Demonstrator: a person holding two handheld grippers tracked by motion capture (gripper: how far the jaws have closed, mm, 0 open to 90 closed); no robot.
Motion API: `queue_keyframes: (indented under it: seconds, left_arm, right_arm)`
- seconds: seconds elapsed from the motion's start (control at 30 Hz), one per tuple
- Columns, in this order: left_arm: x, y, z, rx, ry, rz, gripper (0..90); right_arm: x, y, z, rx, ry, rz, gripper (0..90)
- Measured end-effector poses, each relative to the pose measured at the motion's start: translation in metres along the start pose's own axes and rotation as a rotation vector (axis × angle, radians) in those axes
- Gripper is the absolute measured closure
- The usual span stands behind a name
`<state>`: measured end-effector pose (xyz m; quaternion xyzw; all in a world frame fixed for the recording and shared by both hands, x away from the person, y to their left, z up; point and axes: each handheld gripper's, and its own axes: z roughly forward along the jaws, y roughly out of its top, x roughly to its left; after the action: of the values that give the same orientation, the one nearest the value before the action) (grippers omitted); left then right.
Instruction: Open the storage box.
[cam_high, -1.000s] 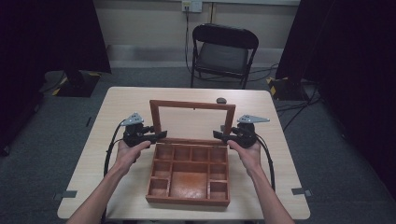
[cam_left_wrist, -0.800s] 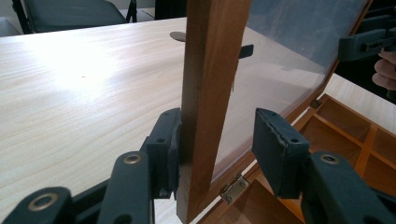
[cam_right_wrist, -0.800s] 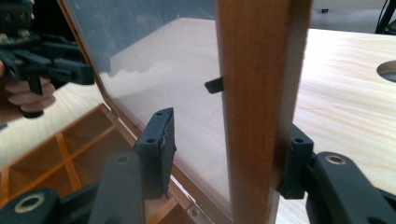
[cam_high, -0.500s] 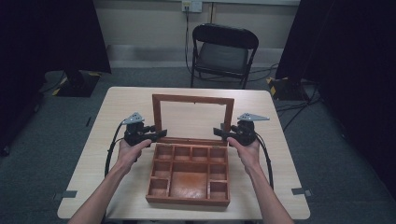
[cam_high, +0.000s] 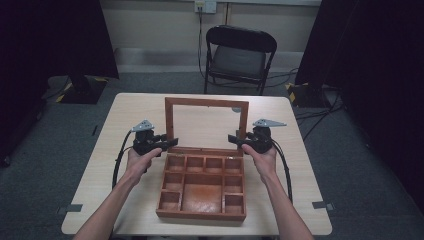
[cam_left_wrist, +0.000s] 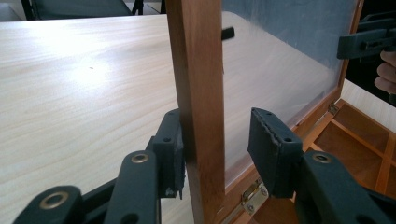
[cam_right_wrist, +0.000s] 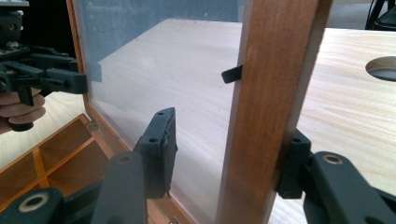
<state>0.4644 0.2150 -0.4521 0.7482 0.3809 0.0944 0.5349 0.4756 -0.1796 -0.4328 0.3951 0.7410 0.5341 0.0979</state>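
Note:
A wooden box (cam_high: 202, 212) with several compartments sits on the table, its glass-paned lid (cam_high: 206, 102) standing upright. My left gripper (cam_high: 172, 142) straddles the lid's left stile (cam_left_wrist: 196, 70). In the left gripper view my left gripper (cam_left_wrist: 217, 149) is open: the far-side pad touches the wood and the box-side pad stands off it. My right gripper (cam_high: 232, 138) straddles the right stile (cam_right_wrist: 275, 70). In the right gripper view my right gripper (cam_right_wrist: 229, 149) is open too, with its far-side pad against the wood and its other pad clear of the glass.
The light wooden table (cam_high: 125, 115) has a round hole (cam_right_wrist: 383, 67) behind the lid. A small black latch tab (cam_right_wrist: 232, 73) sticks out of the lid's frame. A black folding chair (cam_high: 239, 55) stands beyond the table. Cables trail from both grippers.
The lid has swung further up and now stands taller and more upright. Both hands stay at its side stiles, almost where they were.

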Motion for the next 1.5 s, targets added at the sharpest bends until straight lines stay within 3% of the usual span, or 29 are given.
queue_keyframes:
  seconds: [0.5,0.73,1.17,1.5]
  left_arm:
    - [0.004,-0.004,0.004,0.011,0.015,-0.019,55.1]
    - [0.005,-0.006,0.004,0.042,0.034,-0.005,54.9]
    - [0.009,-0.012,0.013,0.083,0.032,-0.033,49.8]
    - [0.015,-0.015,0.016,0.082,0.010,-0.091,47.8]
  right_arm:
    - [-0.007,-0.003,0.011,0.005,-0.013,0.041,44.4]
    - [-0.008,-0.005,0.017,0.013,-0.037,0.049,39.0]
    - [-0.015,-0.014,0.030,0.054,-0.060,0.095,28.9]
    - [-0.019,-0.016,0.038,0.069,-0.067,0.122,23.8]
